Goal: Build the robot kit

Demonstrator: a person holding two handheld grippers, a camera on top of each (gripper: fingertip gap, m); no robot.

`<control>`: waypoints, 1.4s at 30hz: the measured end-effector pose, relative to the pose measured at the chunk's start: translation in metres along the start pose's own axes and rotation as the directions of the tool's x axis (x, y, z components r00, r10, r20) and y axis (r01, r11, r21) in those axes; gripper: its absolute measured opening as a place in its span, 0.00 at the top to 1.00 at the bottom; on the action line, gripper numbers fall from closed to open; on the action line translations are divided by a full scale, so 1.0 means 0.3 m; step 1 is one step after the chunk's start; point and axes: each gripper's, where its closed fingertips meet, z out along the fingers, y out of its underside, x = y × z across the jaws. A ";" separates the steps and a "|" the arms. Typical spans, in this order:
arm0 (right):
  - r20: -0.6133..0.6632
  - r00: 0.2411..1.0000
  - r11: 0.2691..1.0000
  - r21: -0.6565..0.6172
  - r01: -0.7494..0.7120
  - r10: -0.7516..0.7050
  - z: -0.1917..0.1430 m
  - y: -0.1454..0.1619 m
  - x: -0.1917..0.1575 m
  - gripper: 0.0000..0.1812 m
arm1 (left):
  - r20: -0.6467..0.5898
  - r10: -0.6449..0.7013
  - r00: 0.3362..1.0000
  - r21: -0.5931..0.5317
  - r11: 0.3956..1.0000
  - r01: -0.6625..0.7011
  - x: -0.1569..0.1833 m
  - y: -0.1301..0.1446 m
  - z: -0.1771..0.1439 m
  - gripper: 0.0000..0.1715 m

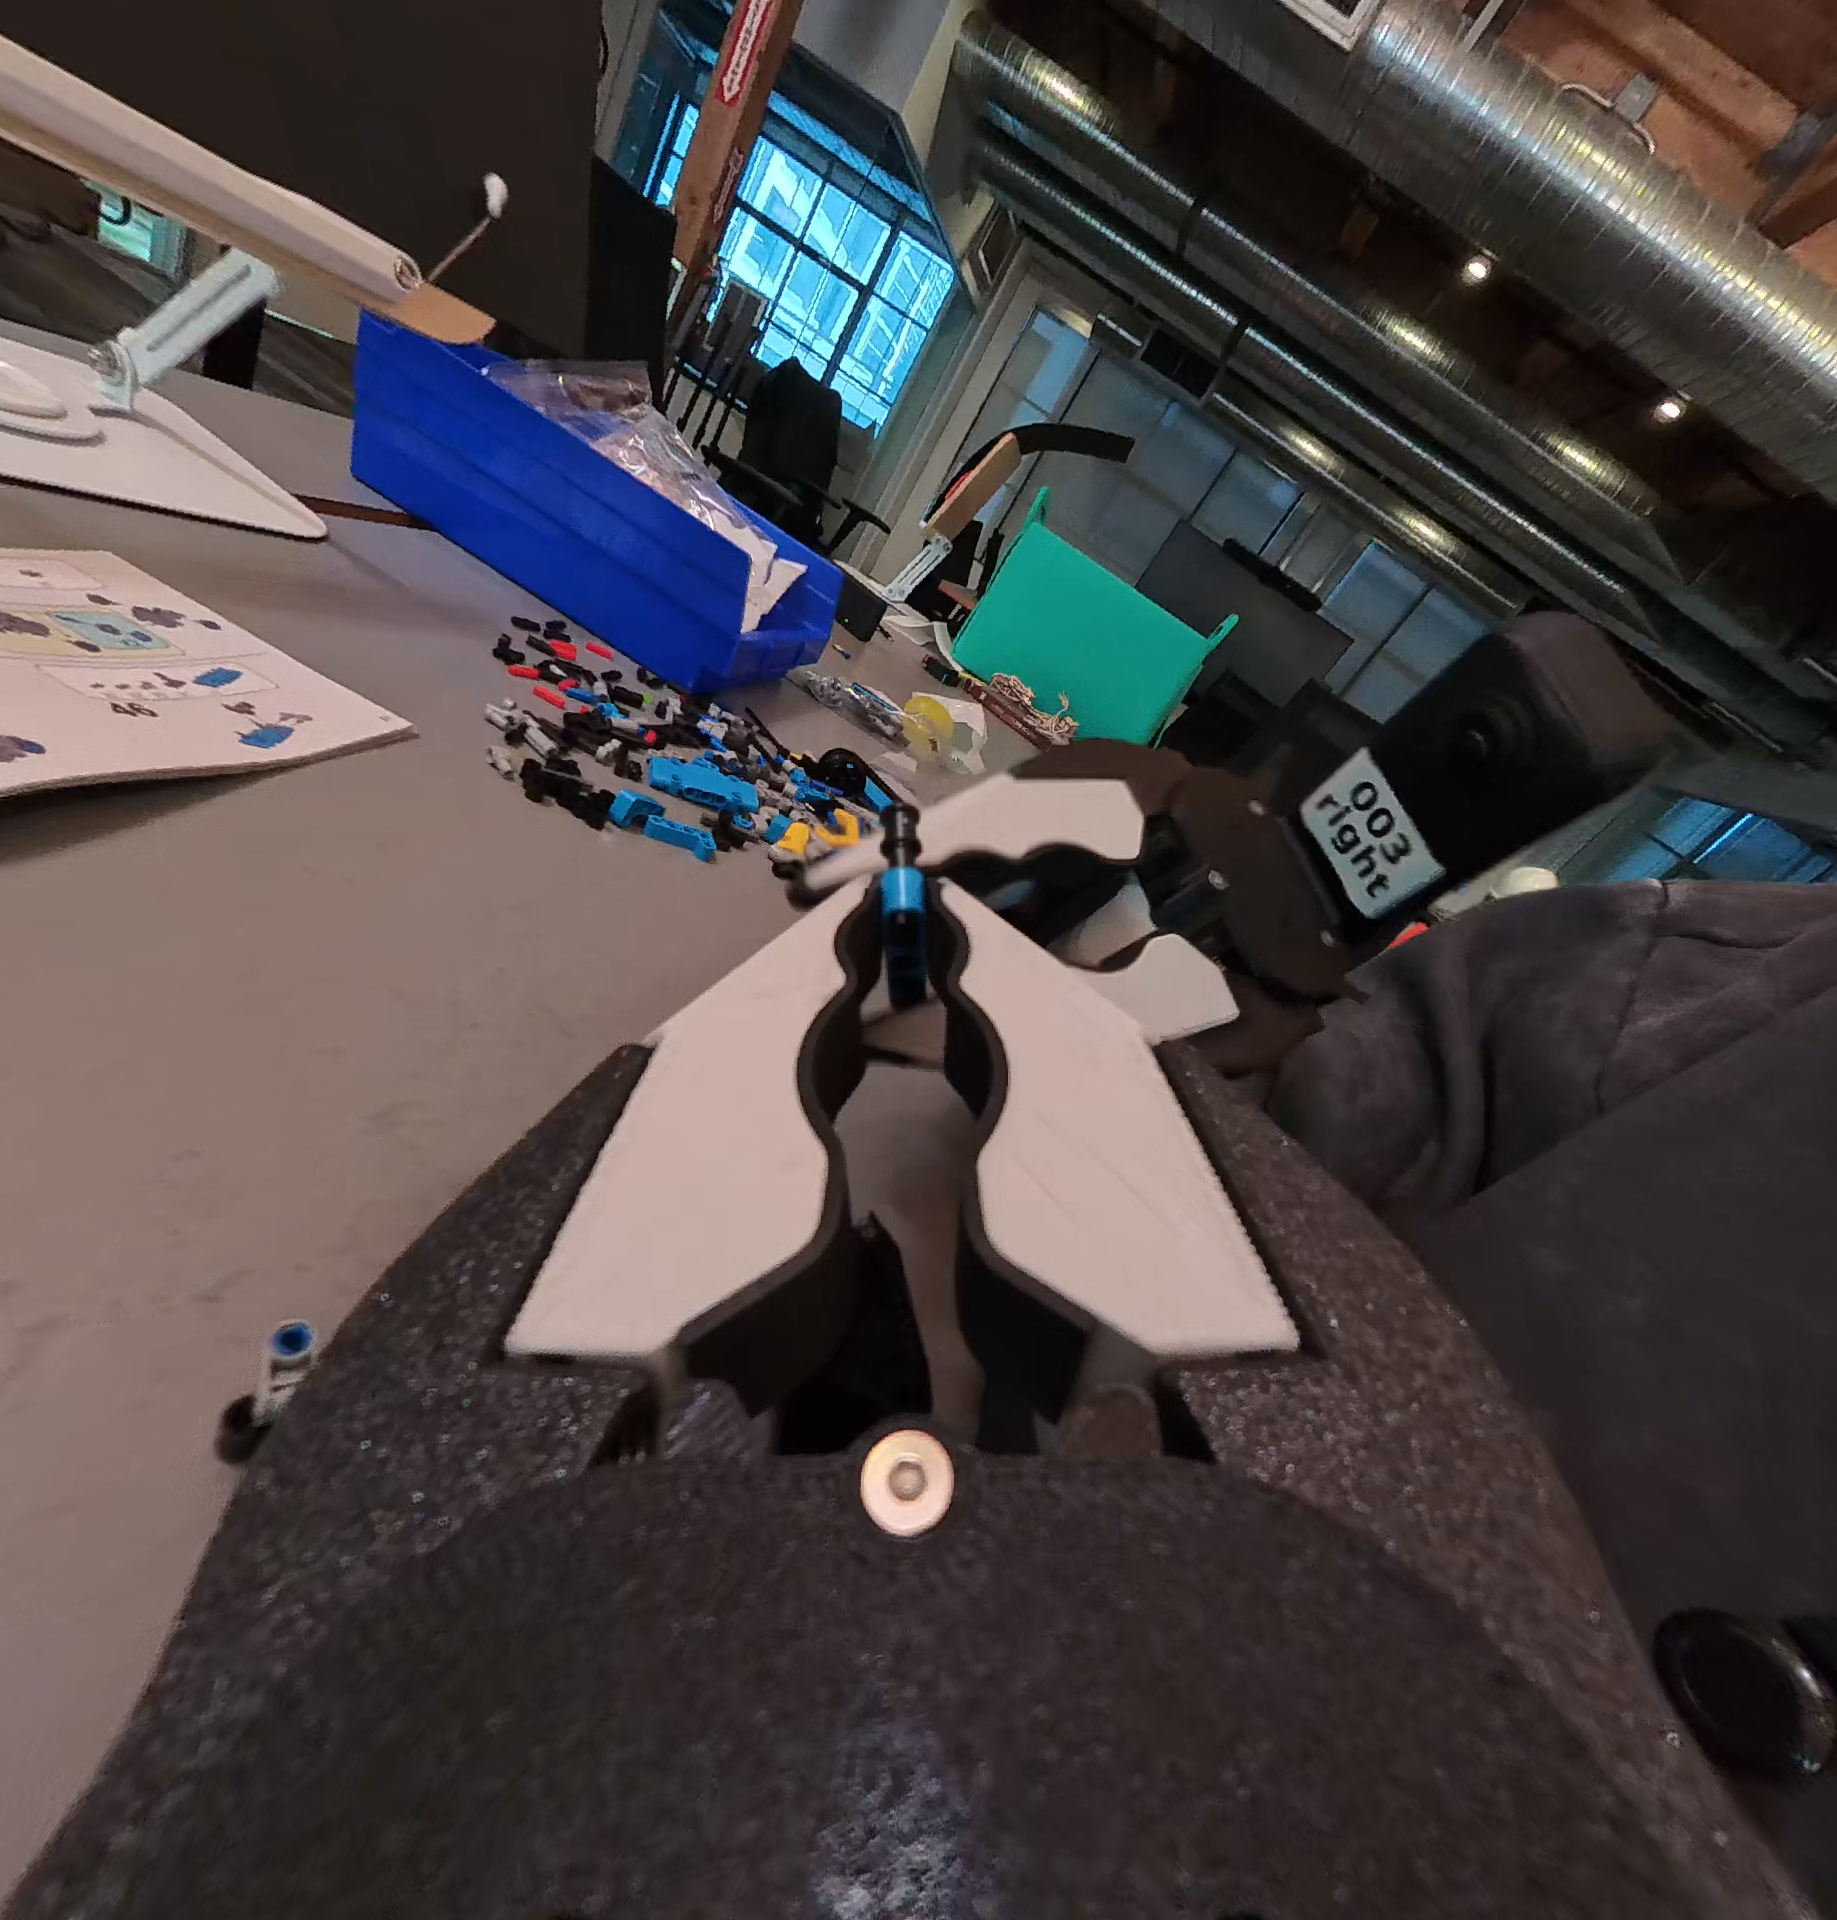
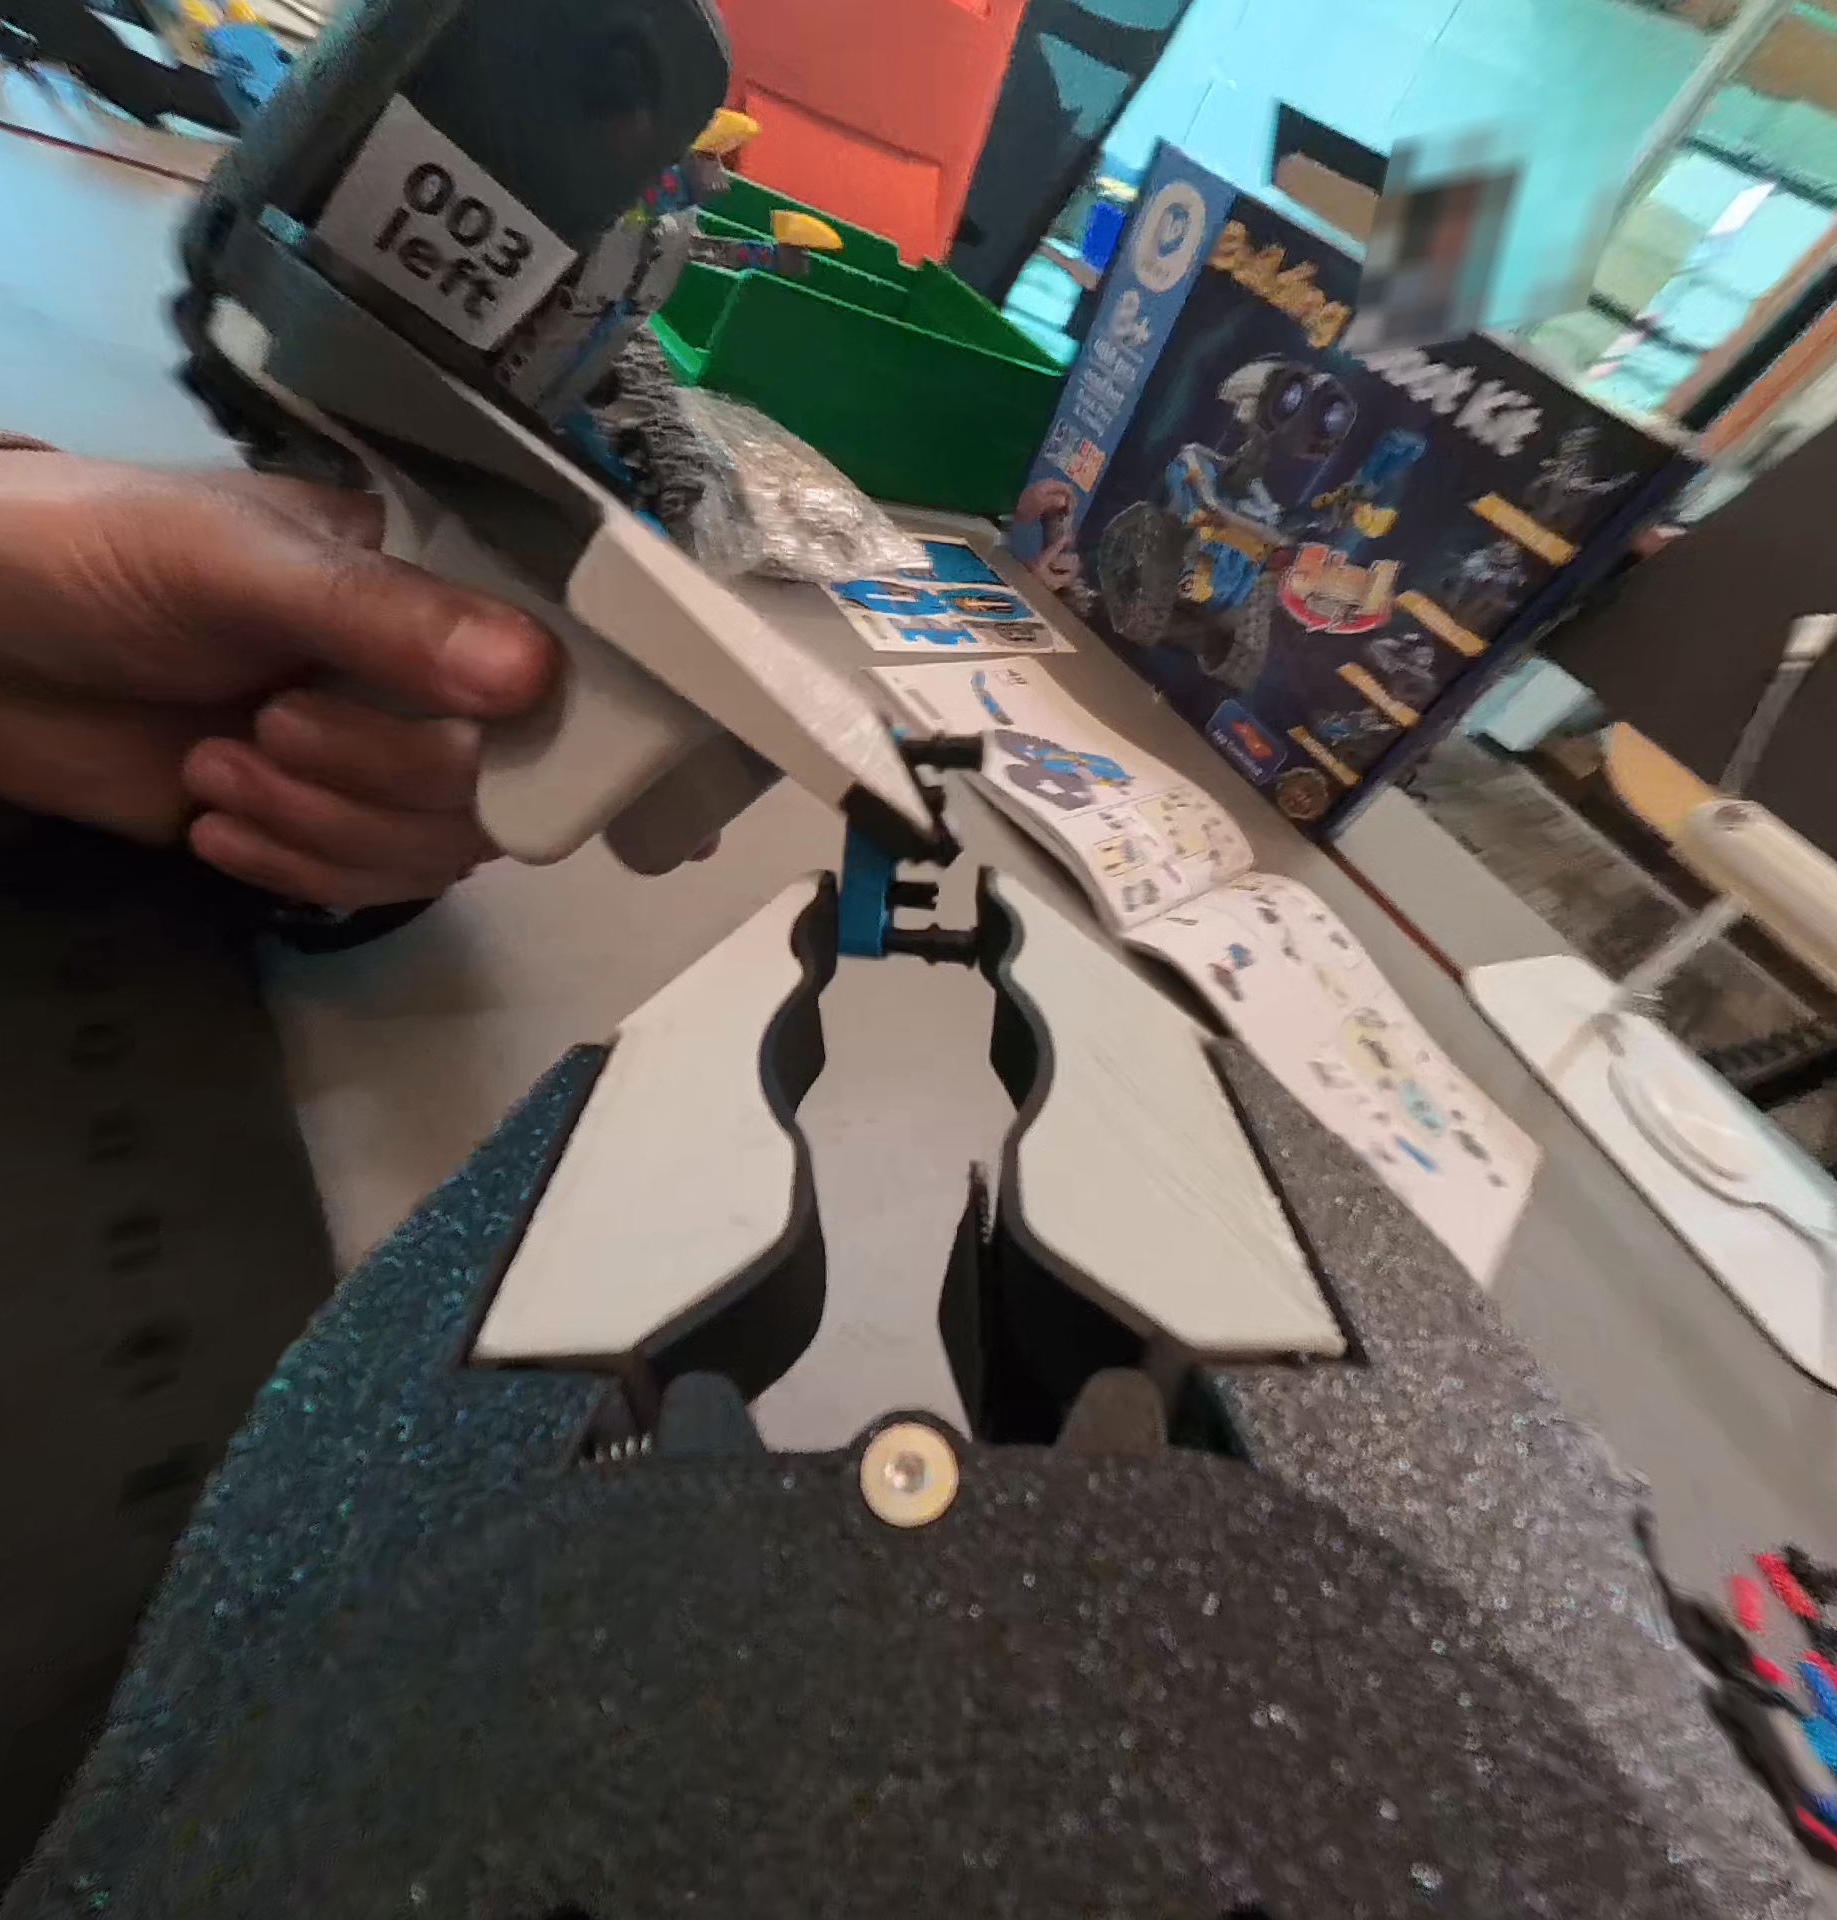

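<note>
On the grey table (image 1: 270, 1039), a blue bin (image 1: 581, 520) holds clear plastic bags (image 1: 623, 436); just beside its near end lies a scatter of small loose parts (image 1: 665, 748), black, red, blue, grey and yellow. Farther back stands a teal folded container (image 1: 1080, 634), contents not visible. Seen from the right wrist camera, a green bin (image 2: 872, 384) sits behind a clear bag of grey parts (image 2: 779, 499); what it contains is not clear. Near it stands a printed kit box (image 2: 1340, 582) picturing a blue-and-yellow robot, an open instruction booklet (image 2: 1236, 935) lying flat in front of it. Each tool carries a printed white label. Left gripper (image 1: 901, 935): clenched on a blue beam (image 1: 901, 925) fitted with black pins, held above the table. Right gripper (image 2: 909, 914): fingers closed against the same blue beam (image 2: 864, 894) and one of its black pins (image 2: 929, 940), meeting the left gripper's tip there. A bare hand (image 2: 249, 665) grips the left tool's handle.
</note>
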 end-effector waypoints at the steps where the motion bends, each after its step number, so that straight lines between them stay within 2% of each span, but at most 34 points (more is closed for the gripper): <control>1: 0.076 0.997 1.000 0.014 -0.024 0.022 -0.002 0.002 -0.028 0.86 | -0.013 0.020 1.000 -0.012 1.000 -0.020 0.005 -0.001 -0.007 0.97; 3: 0.250 0.962 0.994 0.009 -0.112 0.106 -0.016 0.013 -0.081 0.85 | -0.009 0.129 0.992 -0.103 0.986 -0.130 0.008 0.037 -0.013 0.96; 5: 0.309 0.939 0.986 0.017 -0.165 0.152 -0.038 0.013 -0.067 0.87 | -0.009 0.243 0.970 -0.184 0.953 -0.241 0.009 0.076 -0.021 0.96; 9: 0.445 0.864 0.952 0.075 -0.297 0.235 -0.089 -0.032 -0.055 0.88 | -0.017 0.312 0.950 -0.282 0.910 -0.304 0.000 0.133 -0.023 0.96; 11: 0.452 0.858 0.957 0.028 -0.287 0.244 -0.073 -0.002 -0.062 0.90 | -0.033 0.325 0.945 -0.283 0.904 -0.320 0.011 0.137 -0.018 0.97; 15: 0.486 0.839 0.957 0.017 -0.290 0.246 -0.074 0.006 -0.076 0.94 | -0.047 0.339 0.939 -0.296 0.893 -0.338 0.017 0.150 -0.019 0.96; 18: 0.495 0.829 0.956 -0.014 -0.293 0.261 -0.070 0.021 -0.075 0.96 | -0.021 0.345 0.938 -0.300 0.893 -0.335 0.004 0.147 -0.018 0.96; 21: 0.501 0.788 0.921 -0.049 -0.386 0.357 -0.060 0.020 -0.052 0.97 | 0.035 0.332 0.943 -0.253 0.915 -0.313 -0.020 0.107 -0.026 0.95; 23: 0.489 0.740 0.868 -0.076 -0.490 0.461 -0.045 0.020 -0.029 0.97 | 0.094 0.352 0.931 -0.229 0.918 -0.324 -0.044 0.079 -0.033 0.93; 25: 0.482 0.668 0.797 -0.116 -0.593 0.567 -0.029 0.022 -0.017 0.97 | 0.185 0.445 0.876 -0.240 0.885 -0.399 -0.073 0.058 -0.039 0.87; 28: 0.454 0.586 0.710 -0.165 -0.685 0.671 -0.009 0.039 -0.007 0.97 | 0.272 0.607 0.747 -0.326 0.788 -0.522 -0.093 0.062 -0.040 0.85; 31: 0.386 0.539 0.635 -0.185 -0.750 0.749 0.012 0.065 0.010 0.97 | 0.325 0.682 0.655 -0.432 0.723 -0.539 -0.122 0.090 -0.030 0.78; 33: 0.370 0.501 0.590 -0.183 -0.786 0.782 0.020 0.061 0.010 0.97 | 0.346 0.701 0.623 -0.484 0.702 -0.522 -0.140 0.111 -0.017 0.77; 37: 0.323 0.503 0.568 -0.148 -0.810 0.802 0.034 0.051 0.008 0.97 | 0.435 0.707 0.557 -0.524 0.702 -0.483 -0.176 0.101 -0.002 0.78; 39: 0.290 0.537 0.592 -0.149 -0.792 0.792 0.038 0.061 0.004 0.97 | 0.483 0.702 0.523 -0.524 0.711 -0.469 -0.191 0.083 -0.009 0.83; 42: 0.251 0.591 0.633 -0.143 -0.761 0.767 0.041 0.066 0.002 0.97 | 0.490 0.692 0.530 -0.540 0.719 -0.438 -0.207 0.093 -0.012 0.89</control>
